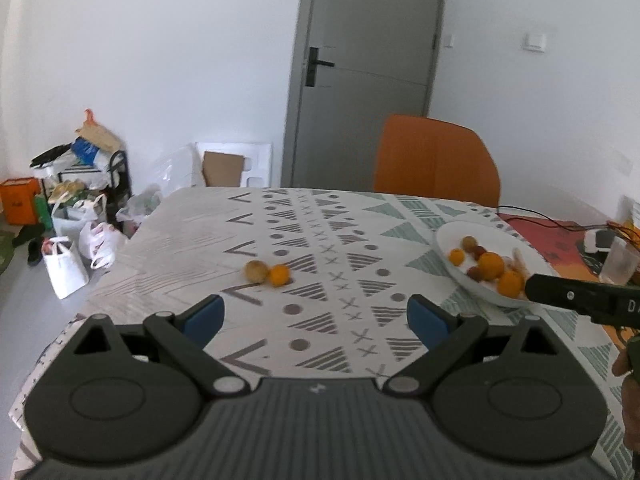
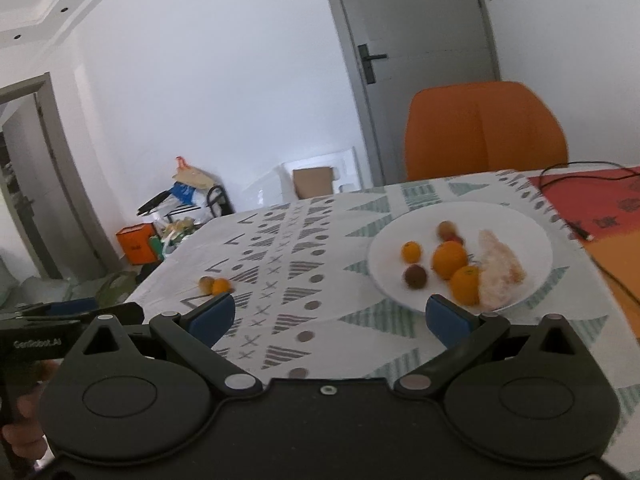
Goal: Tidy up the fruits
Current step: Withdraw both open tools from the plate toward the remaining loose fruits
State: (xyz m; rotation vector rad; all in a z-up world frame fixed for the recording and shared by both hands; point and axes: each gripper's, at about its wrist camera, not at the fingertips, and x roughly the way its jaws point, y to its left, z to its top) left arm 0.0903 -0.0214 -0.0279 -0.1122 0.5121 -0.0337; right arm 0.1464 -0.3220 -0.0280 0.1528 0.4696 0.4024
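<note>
Both claws stood wide open and empty: the left gripper (image 1: 316, 316) faced two loose fruits, a brownish fruit (image 1: 256, 271) touching a small orange (image 1: 279, 275), at its twelve o'clock. The white plate (image 2: 536, 236) of fruit lay at the right gripper's (image 2: 330, 314) one o'clock. Judged best: straddle one fruit, close gently. A gripper body read "GenRobot.AI" (image 2: 37, 344).

Left claw (image 1: 316, 318) spread wide, both blue pads apart, nothing between them, held above the tabletop (image 1: 332, 280). Right claw (image 2: 330, 316) spread wide too, empty, also raised. 2 claws side by side, each gripped by a hand.
</note>
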